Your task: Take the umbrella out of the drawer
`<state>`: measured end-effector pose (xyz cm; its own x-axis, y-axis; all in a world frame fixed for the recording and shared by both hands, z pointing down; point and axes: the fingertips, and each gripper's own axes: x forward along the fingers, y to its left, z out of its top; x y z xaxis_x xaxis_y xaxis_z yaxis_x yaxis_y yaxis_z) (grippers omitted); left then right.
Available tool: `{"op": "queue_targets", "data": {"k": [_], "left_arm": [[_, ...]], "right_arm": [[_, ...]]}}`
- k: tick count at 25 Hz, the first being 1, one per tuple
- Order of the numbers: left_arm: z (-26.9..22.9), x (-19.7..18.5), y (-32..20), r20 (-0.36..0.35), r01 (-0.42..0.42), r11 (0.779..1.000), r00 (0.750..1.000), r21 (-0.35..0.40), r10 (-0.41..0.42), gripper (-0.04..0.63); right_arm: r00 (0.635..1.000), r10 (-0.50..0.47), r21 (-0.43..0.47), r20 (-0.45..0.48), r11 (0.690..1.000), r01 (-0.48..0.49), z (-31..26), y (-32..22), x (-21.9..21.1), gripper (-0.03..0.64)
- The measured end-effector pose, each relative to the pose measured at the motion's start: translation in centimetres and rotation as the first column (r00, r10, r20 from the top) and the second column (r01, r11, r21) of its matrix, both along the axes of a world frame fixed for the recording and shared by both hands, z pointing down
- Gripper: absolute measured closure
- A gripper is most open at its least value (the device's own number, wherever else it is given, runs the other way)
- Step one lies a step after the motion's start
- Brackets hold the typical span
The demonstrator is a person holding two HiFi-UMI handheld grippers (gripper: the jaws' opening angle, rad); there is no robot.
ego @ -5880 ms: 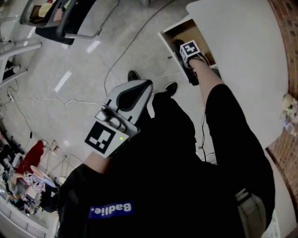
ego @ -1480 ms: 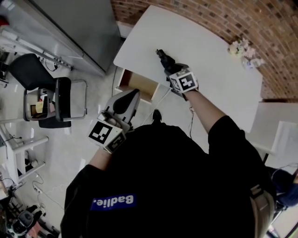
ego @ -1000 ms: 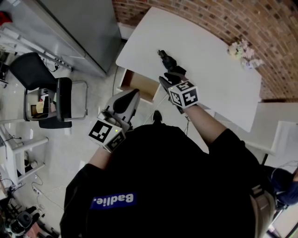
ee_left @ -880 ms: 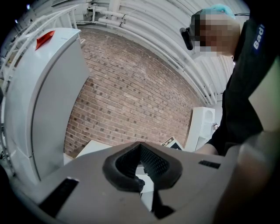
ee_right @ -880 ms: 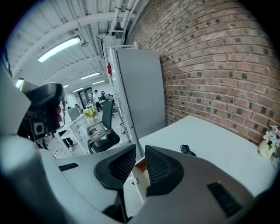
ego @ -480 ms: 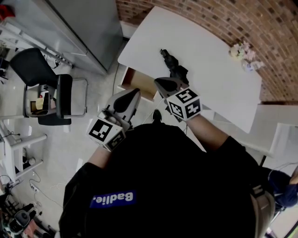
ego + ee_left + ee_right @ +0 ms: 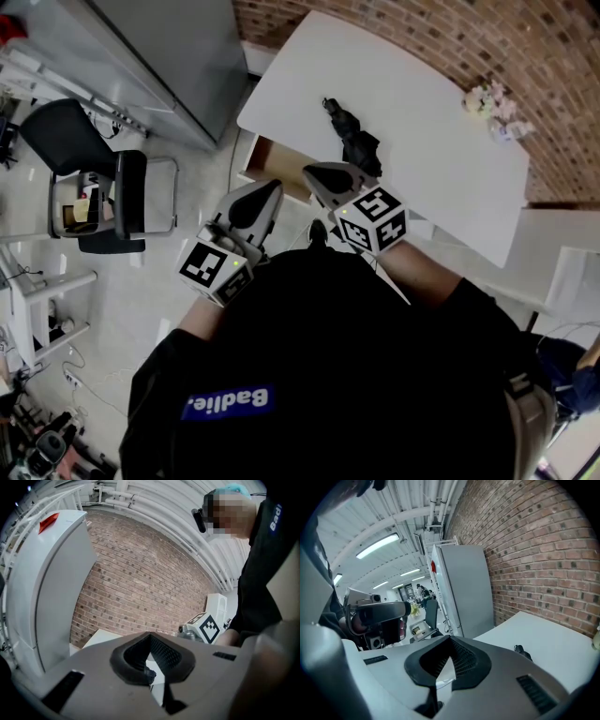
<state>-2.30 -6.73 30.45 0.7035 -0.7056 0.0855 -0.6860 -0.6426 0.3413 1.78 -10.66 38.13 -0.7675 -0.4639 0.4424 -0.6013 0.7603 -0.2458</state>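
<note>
Item under inspection: the umbrella (image 7: 352,137), black and folded, lies flat on the white table (image 7: 427,103). It is out of the drawer (image 7: 278,169) and sits close to the table's near edge, somewhat toward the left corner, with its length running from that edge in toward the middle. Nothing is touching it. The drawer stands pulled out beneath the same near edge, close to the left corner, with its brown wooden inside showing. The right gripper (image 7: 315,174) is clenched with its jaws fully together and nothing between them. In the head view it is at the near edge, between the drawer and the umbrella's nearer end, and clear of both. The right gripper view confirms this: the pads meet at the tip, and the umbrella shows as a small dark shape on the tabletop beyond, well apart. The left gripper (image 7: 270,187) is also clenched on nothing, its pads meeting in its own view. It is held in front of the person's body, short of the drawer, and touches no object. A small pale bunch, apparently flowers (image 7: 486,99), sits at the table's far right corner. A tall grey cabinet (image 7: 159,47) stands just beside the table's left corner, a black chair (image 7: 112,192) stands on the floor further left, and a brick wall (image 7: 422,28) runs behind the table's far edge.
</note>
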Motion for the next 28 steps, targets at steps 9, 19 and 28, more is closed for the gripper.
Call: {"op": "queue_targets", "data": {"k": [9, 19, 28], "left_arm": [[0.03, 0.38, -0.25, 0.002, -0.004, 1.000, 1.000, -0.001, 0.004, 0.598], [-0.14, 0.31, -0.51, 0.002, -0.001, 1.000, 1.000, 0.004, 0.001, 0.598], [-0.35, 0.19, -0.29, 0.003, 0.006, 1.000, 1.000, 0.013, -0.006, 0.598]], "right_arm": [[1.000, -0.010, 0.016, 0.010, 1.000, 0.010, -0.38, -0.10, 0.24, 0.588], [1.000, -0.018, 0.024, 0.014, 1.000, 0.017, -0.78, -0.30, 0.06, 0.588], [1.000, -0.013, 0.014, 0.017, 1.000, 0.012, -0.42, -0.18, 0.16, 0.588]]}}
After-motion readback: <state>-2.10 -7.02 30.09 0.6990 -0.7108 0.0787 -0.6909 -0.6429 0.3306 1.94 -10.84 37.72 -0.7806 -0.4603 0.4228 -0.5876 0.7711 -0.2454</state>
